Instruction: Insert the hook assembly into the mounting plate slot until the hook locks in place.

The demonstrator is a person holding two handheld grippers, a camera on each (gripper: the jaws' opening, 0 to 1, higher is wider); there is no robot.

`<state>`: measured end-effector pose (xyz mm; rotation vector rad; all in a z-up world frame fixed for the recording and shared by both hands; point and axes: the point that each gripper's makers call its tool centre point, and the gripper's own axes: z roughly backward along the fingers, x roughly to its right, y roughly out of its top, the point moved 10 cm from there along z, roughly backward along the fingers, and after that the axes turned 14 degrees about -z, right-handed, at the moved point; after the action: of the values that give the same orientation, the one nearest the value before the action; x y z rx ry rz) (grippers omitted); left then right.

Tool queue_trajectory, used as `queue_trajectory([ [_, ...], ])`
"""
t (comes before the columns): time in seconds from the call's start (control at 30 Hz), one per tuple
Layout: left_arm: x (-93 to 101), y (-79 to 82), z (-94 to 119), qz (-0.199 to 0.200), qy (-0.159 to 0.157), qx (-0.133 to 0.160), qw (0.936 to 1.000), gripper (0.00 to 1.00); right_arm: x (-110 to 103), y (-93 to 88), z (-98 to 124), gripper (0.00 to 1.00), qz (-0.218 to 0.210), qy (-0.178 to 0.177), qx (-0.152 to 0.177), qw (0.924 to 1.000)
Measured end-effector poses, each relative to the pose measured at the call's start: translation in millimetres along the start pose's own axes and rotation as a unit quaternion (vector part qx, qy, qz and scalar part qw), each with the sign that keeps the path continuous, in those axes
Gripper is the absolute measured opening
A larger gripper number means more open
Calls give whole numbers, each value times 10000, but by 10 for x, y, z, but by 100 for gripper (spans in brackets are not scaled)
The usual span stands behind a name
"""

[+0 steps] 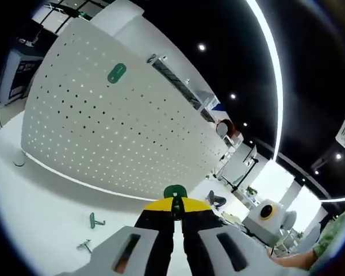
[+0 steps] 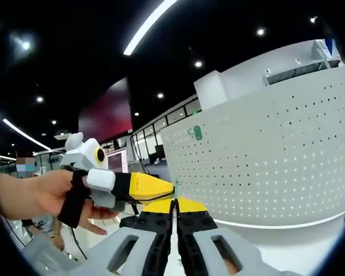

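Left gripper view: the green hook [image 1: 175,192] sits pinched at the yellow tips of the left gripper [image 1: 175,208], jaws closed on it, aimed at the white pegboard [image 1: 126,132] just beyond, probably lining up for a slot. 1 green hook already mounted [image 1: 117,73] sits high on the board's left. 2 spare hooks [image 1: 95,220] lie on the near table [image 1: 34,224]. In the right gripper view, the right gripper [image 2: 175,202] has its jaws together and seems empty, beside the left one.
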<state>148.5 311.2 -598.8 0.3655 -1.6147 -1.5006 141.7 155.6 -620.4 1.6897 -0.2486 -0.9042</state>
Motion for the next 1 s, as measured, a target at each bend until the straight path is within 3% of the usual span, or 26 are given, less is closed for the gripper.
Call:
queue_trajectory([
  [0.17, 25, 38, 6, -537, 127, -49, 9985, 3, -8, -3, -3, 0, -17, -3, -31, 10000],
  [0.4, 89, 90, 25, -1391, 315, -129, 9897, 3, -21, -6, -6, 0, 11, 2, -54, 10000],
  [0.7, 183, 137, 45, -2402, 503, -202, 9692, 3, -41, -9, -19, 0, 28, 30, -79, 10000],
  [1.0, 229, 174, 53, -3050, 636, -203, 9500, 3, -55, -2, -62, 0, 62, 44, -131, 9999],
])
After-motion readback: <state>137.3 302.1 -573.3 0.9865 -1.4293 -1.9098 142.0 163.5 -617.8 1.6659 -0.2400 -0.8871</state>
